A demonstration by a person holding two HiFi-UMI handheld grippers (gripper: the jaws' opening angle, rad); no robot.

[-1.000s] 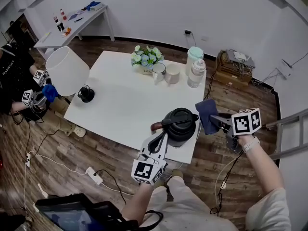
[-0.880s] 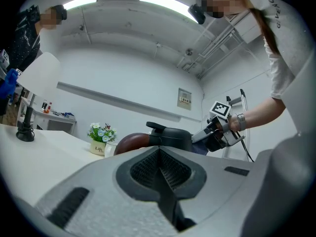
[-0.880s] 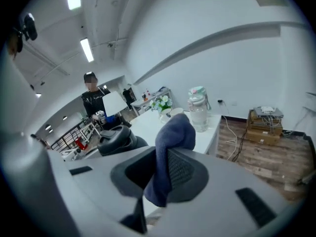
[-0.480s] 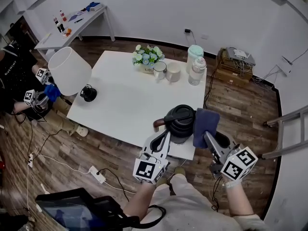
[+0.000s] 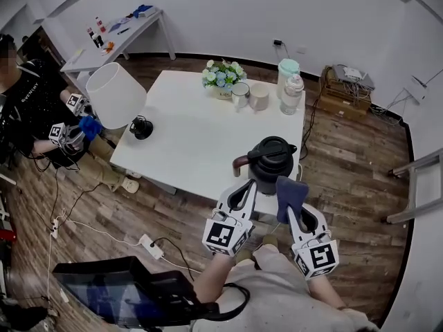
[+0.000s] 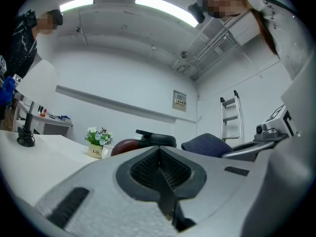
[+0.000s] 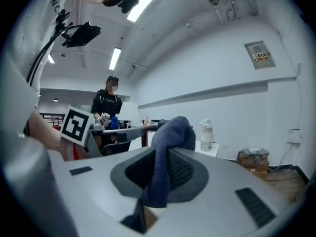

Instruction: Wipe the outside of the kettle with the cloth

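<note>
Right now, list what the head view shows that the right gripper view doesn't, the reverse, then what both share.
Head view only: the flowers and the power strip on the floor. Right gripper view only: the ceiling lights and the right gripper with its jaws shut on the cloth. Both: the cloth, the water bottle and the lamp.

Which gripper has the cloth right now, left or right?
The right gripper: the dark blue cloth is pinched between its jaws. The left gripper has its jaws closed on nothing, pointing toward the kettle.
</note>
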